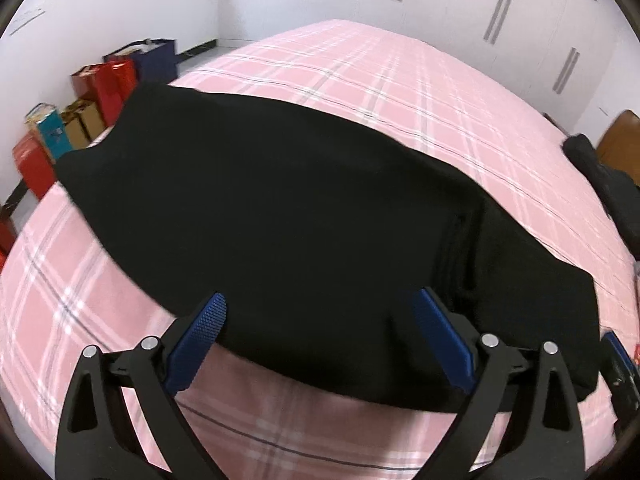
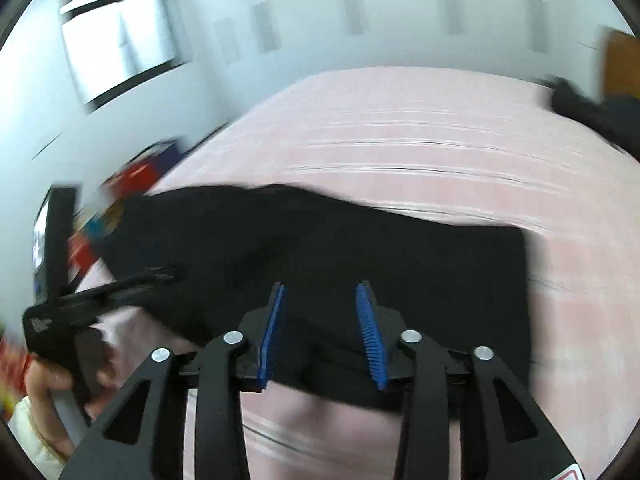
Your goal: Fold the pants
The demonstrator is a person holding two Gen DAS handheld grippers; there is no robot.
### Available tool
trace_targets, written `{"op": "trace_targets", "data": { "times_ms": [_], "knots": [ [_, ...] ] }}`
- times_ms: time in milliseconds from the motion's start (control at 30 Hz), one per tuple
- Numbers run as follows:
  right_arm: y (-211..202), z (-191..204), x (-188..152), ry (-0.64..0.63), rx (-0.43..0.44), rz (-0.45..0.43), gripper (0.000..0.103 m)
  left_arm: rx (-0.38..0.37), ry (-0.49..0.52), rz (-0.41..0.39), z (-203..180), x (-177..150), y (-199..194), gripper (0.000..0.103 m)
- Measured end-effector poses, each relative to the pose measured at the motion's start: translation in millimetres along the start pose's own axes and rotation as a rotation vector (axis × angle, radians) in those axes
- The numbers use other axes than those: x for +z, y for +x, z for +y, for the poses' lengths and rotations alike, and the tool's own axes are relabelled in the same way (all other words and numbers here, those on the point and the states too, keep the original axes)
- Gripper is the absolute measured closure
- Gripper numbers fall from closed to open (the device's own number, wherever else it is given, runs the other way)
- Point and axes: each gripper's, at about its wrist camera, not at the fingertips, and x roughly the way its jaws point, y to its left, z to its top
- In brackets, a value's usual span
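- Along the near edge of the bed [image 1: 360,64], the black pants [image 1: 280,208] lie flat, long axis running left to right.
- Left tongs [image 1: 320,320]: spread, empty, over the pants' near hem.
- Right tongs [image 2: 322,320]: half spread, pinching nothing, over the right end, so nearer that end.

Black pants [image 1: 288,216], laid flat on a pink plaid bedsheet [image 1: 360,68] and folded into one long, roughly lens-shaped band. The band runs slantwise across the sheet, one end reaching the sheet's edge beside the coloured boxes [image 1: 100,92], the other lying toward the opposite side. The cloth is plain, matte and dark (seams and pockets cannot be told). In the right wrist view the pants [image 2: 360,248] show a straight, squared end on the sheet, blurred by motion.
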Motion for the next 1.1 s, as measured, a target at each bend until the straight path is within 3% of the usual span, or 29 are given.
{"op": "trace_targets", "data": {
  "times_ms": [67, 133, 233, 433, 467, 500, 533, 667, 700, 767, 867, 1000, 1100],
  "knots": [
    [-14.2, -37.3, -18.8, 0.035, -0.132, 0.020, 0.058, -0.016, 0.028, 0.003, -11.3, -2.4, 1.1, 0.010],
    [-17.0, -63.7, -40.2, 0.026, -0.211, 0.074, 0.058, -0.015, 0.071, 0.006, -24.8, -5.6, 3.6, 0.010],
    [-9.9, -78.5, -61.0, -0.014, -0.246, 0.114, 0.058, 0.045, 0.144, 0.027, -44.0, -13.8, 13.3, 0.010],
    [11.1, -94.2, -50.1, 0.053, -0.189, 0.076, 0.060, 0.076, 0.171, 0.023, -50.7, -17.9, 17.8, 0.010],
    [24.1, -97.9, -47.9, 0.053, -0.192, 0.103, 0.062, 0.082, 0.178, 0.023, -52.2, -18.9, 18.3, 0.009],
    [30.8, -100.3, -49.0, 0.059, -0.189, 0.119, 0.069, 0.085, 0.183, 0.026, -53.5, -20.4, 18.8, 0.009],
    [32.4, -103.0, -49.2, 0.075, -0.161, 0.110, 0.091, 0.088, 0.187, 0.029, -55.1, -22.7, 19.5, 0.009],
    [-4.6, -99.4, -34.4, 0.099, -0.156, -0.014, 0.091, 0.092, 0.197, 0.034, -58.5, -24.3, 21.0, 0.008],
    [-2.7, -100.7, -35.8, 0.097, -0.163, -0.007, 0.091, 0.094, 0.200, 0.034, -57.8, -24.7, 21.9, 0.008],
    [25.3, -106.6, -50.5, 0.080, -0.198, 0.118, 0.089, 0.090, 0.207, 0.037, -56.6, -25.6, 21.3, 0.008],
    [15.3, -102.4, -50.7, 0.104, -0.200, 0.110, 0.087, 0.087, 0.215, 0.041, -54.0, -27.0, 19.2, 0.008],
    [-32.3, -90.7, -39.2, 0.159, -0.173, 0.030, 0.087, 0.087, 0.209, 0.045, -52.8, -24.9, 18.7, 0.009],
    [-47.8, -75.5, -12.5, 0.159, -0.129, -0.054, 0.087, 0.101, 0.218, 0.044, -52.9, -24.6, 18.3, 0.009]
  ]
}}
